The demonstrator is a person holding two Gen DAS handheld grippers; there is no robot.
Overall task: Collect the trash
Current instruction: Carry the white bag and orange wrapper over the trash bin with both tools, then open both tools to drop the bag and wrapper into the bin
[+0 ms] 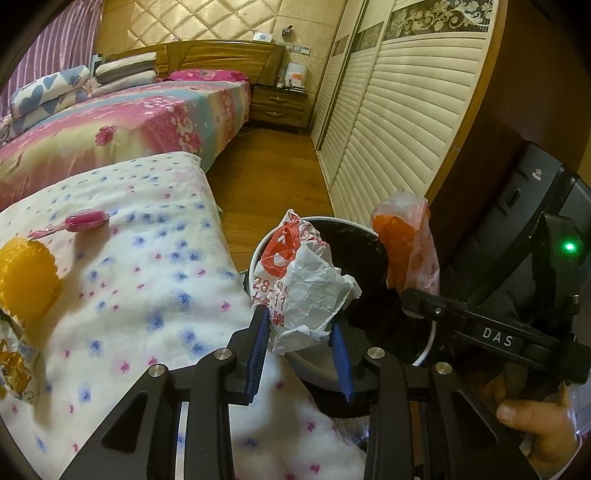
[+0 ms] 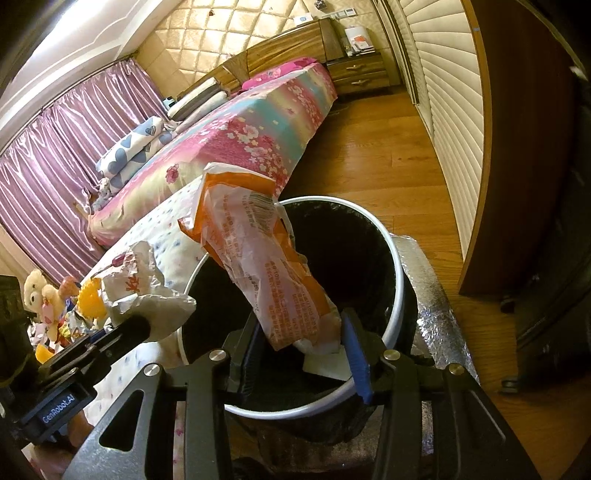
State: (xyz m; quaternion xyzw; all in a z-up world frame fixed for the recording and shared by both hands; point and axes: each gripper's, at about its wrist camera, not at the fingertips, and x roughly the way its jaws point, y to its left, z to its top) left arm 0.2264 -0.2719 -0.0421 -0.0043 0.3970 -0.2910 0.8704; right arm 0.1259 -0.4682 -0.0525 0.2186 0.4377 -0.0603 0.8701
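Bedroom: wood floor, floral bed, purple curtains, louvered wardrobe, quilted wall, nightstand.

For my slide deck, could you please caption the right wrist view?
Right gripper holds an orange wrapper over the black bin.

A floral bed, purple curtains, a wooden nightstand and louvred wardrobe doors.

Pinks, oranges, florals
Orange-and-clear wrapper, red-printed white paper, black white-rimmed bin (blue pads), pink floral bedspread.
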